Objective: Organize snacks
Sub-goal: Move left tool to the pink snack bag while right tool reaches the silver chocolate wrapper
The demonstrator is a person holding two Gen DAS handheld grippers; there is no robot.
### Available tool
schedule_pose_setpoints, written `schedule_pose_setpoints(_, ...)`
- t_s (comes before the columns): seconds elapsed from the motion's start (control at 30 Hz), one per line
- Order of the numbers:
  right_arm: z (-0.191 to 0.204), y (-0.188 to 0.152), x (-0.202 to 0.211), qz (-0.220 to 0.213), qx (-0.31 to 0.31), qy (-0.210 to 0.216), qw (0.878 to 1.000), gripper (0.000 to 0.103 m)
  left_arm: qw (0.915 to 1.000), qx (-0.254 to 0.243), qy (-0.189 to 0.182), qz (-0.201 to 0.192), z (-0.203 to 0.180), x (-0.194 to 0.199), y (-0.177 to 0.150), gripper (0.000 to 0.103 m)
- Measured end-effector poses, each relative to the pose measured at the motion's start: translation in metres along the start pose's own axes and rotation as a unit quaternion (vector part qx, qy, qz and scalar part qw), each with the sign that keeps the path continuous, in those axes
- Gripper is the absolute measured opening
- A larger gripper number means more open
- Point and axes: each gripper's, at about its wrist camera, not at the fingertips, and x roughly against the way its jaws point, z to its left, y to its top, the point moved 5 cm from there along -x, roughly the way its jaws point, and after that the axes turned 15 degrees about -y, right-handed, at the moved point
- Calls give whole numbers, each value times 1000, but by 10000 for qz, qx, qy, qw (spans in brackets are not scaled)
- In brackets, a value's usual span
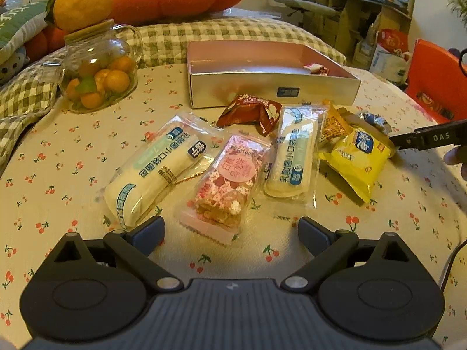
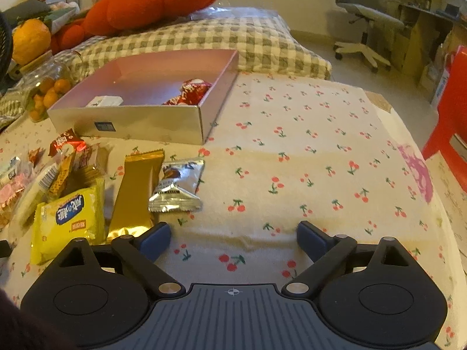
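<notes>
Snacks mostly remain loose on the cherry-print table (image 2: 292, 160); the shallow silver cardboard box (image 2: 131, 122) holds only 2 packets. Left gripper (image 1: 230, 230) and right gripper (image 2: 233, 233) jaws gape wide, empty.

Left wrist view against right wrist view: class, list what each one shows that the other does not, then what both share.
Only the left wrist view shows the long white bread pack whole and the brown-red wrapper in full. Only the right wrist view shows the gold packet, the silver packet and a small white box inside the tray. Both share the tray, the yellow packet, the glass jar of oranges and the cherry-print cloth.
</notes>
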Motion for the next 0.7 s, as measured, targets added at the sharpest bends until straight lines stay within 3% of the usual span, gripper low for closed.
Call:
schedule_pose_setpoints(0.53,30,13,-4,-113,76,176,9998,94,9993,224,-119,-288,6,-1,9,75)
schedule_pose_setpoints(0.7,30,16,-4,-154,10,214,9997,89,9990,265,-139,-318,7,0,11,69)
